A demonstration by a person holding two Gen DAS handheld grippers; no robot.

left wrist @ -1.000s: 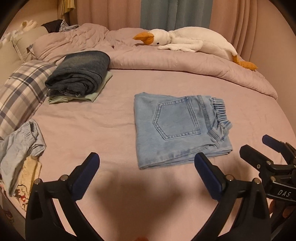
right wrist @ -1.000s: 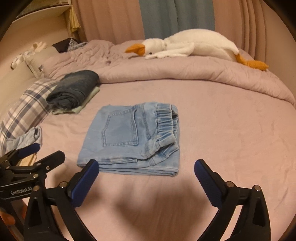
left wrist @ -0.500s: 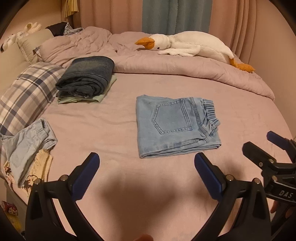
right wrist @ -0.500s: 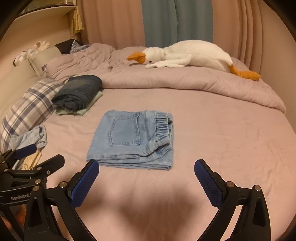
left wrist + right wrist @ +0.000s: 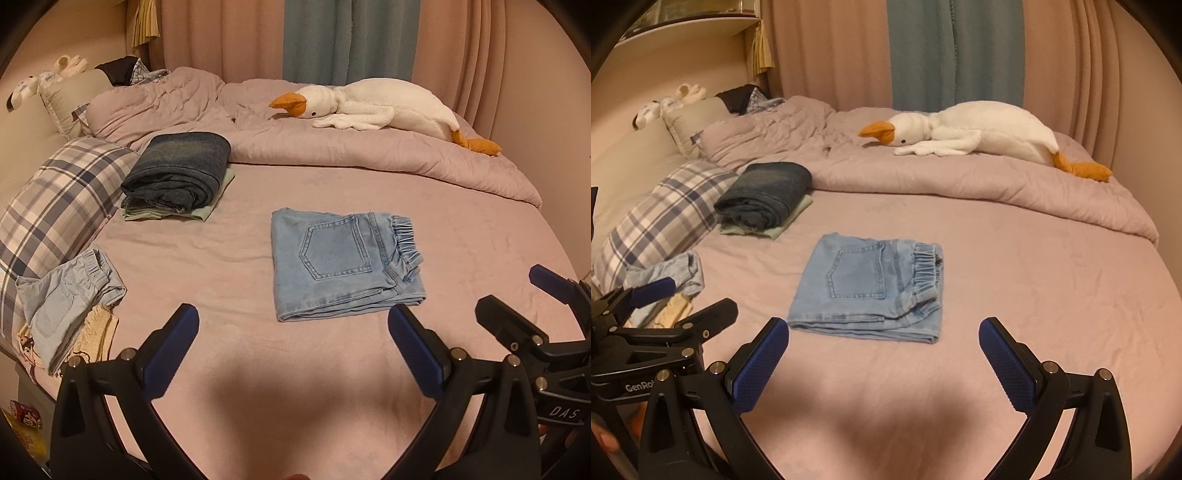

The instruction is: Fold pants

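Two risks stand out, both judged from how the jeans lie now: folded into a flat square in the middle of the bed, pocket up, elastic waistband bunched at the right edge. That bunched band lifts the top layer there, so a pinch taken at the right side could catch only the upper layer and peel the fold open. The near edge shows several stacked layers; a grip that misses the lowest one would drag it out as the bundle lifts, and the soft sheet could come up with it. The dark stack lies far left and a loose pile near left, well apart from the jeans, so a careless sweep leftward could still brush the pile. The left gripper is spread wide, empty, touching nothing, hanging over bare sheet just near of the jeans. The right gripper is likewise wide apart, empty and clear of the cloth.
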